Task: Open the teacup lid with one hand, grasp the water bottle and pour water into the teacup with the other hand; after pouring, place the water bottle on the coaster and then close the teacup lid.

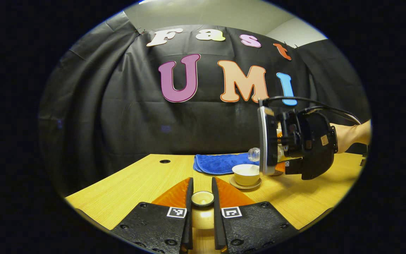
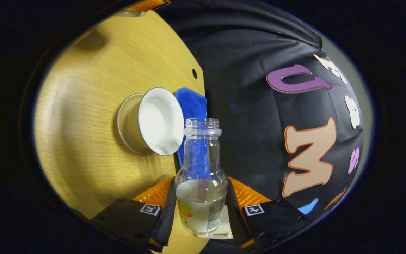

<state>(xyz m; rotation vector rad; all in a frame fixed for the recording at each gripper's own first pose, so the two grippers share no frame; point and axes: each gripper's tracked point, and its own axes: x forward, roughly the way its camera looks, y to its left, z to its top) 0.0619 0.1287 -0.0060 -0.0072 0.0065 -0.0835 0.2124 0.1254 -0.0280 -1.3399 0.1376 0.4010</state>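
Up close, the water bottle (image 2: pixel 201 176) carries a small printed label near its base, too blurred to read. The right gripper (image 2: pixel 200 208) is clamped on the bottle's body, both fingers pressing its sides; the cap is off and liquid sits in the lower part. Its neck lies tipped toward the open teacup (image 2: pixel 151 121) on its saucer, with the blue cloth (image 2: pixel 191 102) behind. In the left gripper view, the left gripper (image 1: pixel 202 201) pinches the teacup lid (image 1: pixel 202 198) between its fingers above the wooden table (image 1: pixel 136 183), and a person's hand (image 1: pixel 352 135) holds the other gripper (image 1: pixel 296 143).
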